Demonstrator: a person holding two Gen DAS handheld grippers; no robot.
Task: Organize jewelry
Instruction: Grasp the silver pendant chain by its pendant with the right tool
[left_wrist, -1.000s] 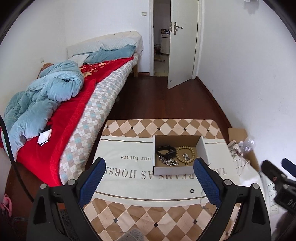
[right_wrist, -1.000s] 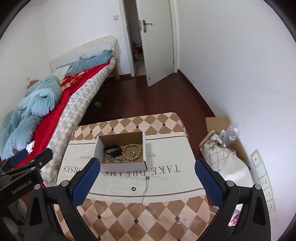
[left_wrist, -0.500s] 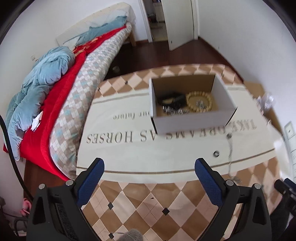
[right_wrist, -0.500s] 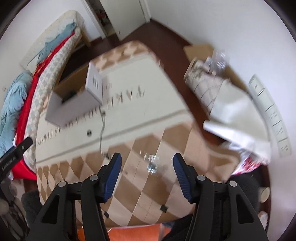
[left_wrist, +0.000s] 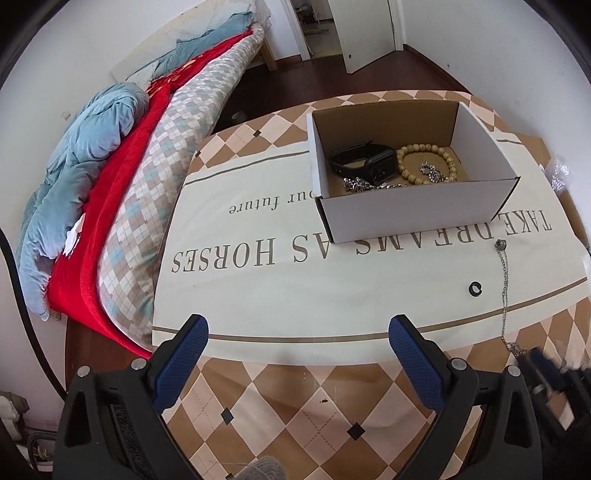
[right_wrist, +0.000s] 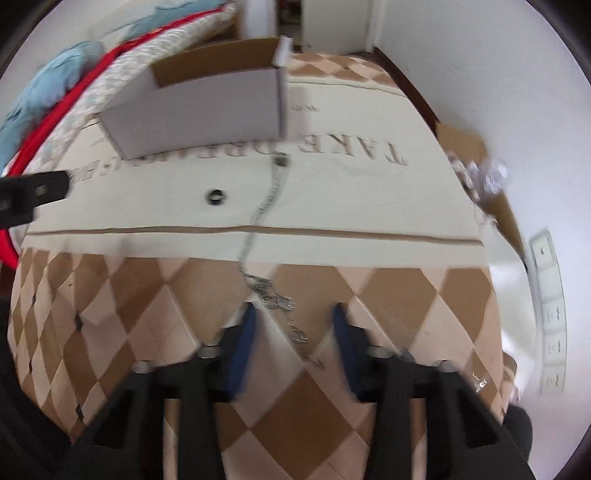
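- Plainly, the cloth (left_wrist: 295, 288) over the table carries large serif print, upside down from the left wrist view: "TAKE DREAMS AS HORSES" runs just in front of the cardboard box (left_wrist: 417, 218), which hides part of the middle letters, and a smaller line beside the box's left wall ends in "our future".
- From the right wrist view only "TAKE" reads clearly, right of the box's corner; the rest is blurred.
- Inside the box lie a black watch band (left_wrist: 369, 162), a wooden bead bracelet (left_wrist: 424, 149) and a silver link chain (left_wrist: 356, 183).
- The necklace (right_wrist: 273, 291) starts with its pendant on the cloth just in front of the box's right corner and trails away from the box onto the chequered border.
- A small dark ring (left_wrist: 475, 288) lies on the cloth in front of the box, just left of the chain.
- The right gripper (right_wrist: 294, 309) has just been closing its jaws – a gap shows between the blue pads (motion blur softens them), and the bunched end of the necklace lies in that gap, not visibly pinched.
- The left gripper (left_wrist: 299, 328) is spread wide and empty – well in front of the box, over the cloth's border.
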